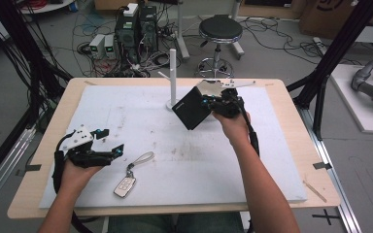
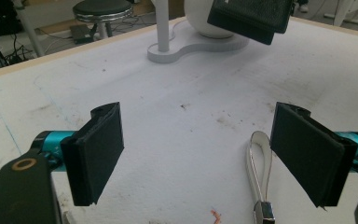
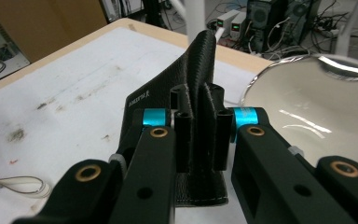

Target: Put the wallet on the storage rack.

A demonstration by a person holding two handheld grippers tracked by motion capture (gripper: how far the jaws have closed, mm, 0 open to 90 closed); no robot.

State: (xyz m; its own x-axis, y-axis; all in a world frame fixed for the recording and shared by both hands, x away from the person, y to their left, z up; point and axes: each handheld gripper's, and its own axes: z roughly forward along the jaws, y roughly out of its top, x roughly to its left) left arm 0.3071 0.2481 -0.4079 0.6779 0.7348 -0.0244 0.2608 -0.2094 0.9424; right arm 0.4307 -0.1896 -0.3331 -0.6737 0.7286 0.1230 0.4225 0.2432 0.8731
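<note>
Pinching a black wallet [image 1: 192,109], the right tongs [image 1: 212,103] hold it off the table while the left tongs [image 1: 108,141] sit spread.

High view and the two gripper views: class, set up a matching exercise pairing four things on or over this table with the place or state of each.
Things:
1. black wallet
2. car key fob
3. left gripper
4. white stand

States:
A. jaws wide apart, nothing between them
B. lying flat on the white mat, strap beside it
C. upright at the far side of the mat
D. clamped in the right gripper, lifted off the mat

Pairs: 1-D, 2-B, 3-A, 4-C
</note>
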